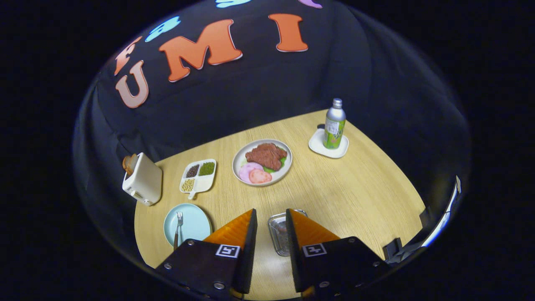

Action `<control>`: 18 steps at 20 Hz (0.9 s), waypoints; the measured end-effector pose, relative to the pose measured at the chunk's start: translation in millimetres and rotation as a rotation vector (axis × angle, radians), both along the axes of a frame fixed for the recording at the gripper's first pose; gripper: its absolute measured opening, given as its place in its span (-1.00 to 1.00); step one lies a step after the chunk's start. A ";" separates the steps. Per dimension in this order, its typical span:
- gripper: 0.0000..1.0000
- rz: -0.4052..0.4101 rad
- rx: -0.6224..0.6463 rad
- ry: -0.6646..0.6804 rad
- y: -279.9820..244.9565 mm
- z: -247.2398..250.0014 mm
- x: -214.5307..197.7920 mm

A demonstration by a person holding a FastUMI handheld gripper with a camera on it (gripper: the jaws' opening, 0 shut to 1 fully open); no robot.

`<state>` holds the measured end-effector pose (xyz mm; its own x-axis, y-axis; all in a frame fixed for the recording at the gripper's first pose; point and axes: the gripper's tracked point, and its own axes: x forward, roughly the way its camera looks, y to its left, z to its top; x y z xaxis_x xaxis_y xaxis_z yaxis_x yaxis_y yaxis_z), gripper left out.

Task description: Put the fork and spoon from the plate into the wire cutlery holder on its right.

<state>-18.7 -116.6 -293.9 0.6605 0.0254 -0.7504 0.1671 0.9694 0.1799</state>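
Gripper held high above the near edge of the round wooden table, fingers spread, nothing between them but bare tabletop.

Light-blue plate sits near the table's near-left edge, just left of the left finger. Fork lies on its left part, tines pointing away. No spoon to be made out on the plate.

Wire cutlery holder sits right of the plate, between the fingers and partly hidden behind the right one. Something may lie inside it; cannot tell what.

Judgement: the fork's pickup is the step in hand. Next move calls for swinging left, dropping onto the handle, and closing across its thin shaft.

Around: toaster at the left edge, divided dish of beans, meat plate mid-table, bottle on a white coaster at the far edge. All well apart from the route; nothing blocks it.
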 end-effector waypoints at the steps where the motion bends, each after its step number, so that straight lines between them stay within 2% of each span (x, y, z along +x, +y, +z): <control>1: 0.01 0.013 -0.009 -0.055 4.2 12.1 8.3; 5: 0.56 0.074 -0.055 -0.306 26.8 69.3 36.6; 7: 0.68 0.105 -0.074 -0.461 41.8 100.9 45.7; 12: 0.76 0.123 -0.118 -0.787 76.9 170.7 53.6; 14: 0.83 0.126 -0.103 -0.834 95.0 180.8 51.3; 18: 0.88 0.147 -0.100 -0.788 135.2 170.8 52.5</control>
